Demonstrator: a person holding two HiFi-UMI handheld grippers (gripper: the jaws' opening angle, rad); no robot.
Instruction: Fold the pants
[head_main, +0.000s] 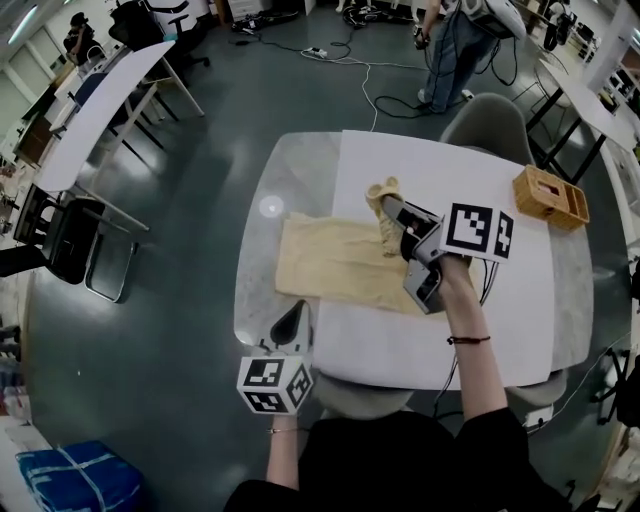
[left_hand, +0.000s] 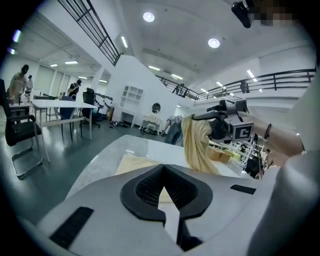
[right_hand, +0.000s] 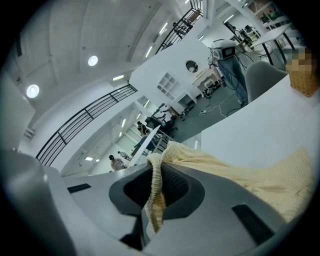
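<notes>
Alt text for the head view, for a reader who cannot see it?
Seen from above, the right gripper pinches a bunched edge of the pale yellow pants and holds it raised above the table. The left gripper hangs shut and empty at the table's near edge; a wicker basket sits on its right side.

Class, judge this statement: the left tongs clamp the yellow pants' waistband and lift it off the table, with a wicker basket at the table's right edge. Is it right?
No. The right tongs, not the left, clamp the pants by the waistband, as the right gripper view shows; the left tongs hold nothing.
</notes>
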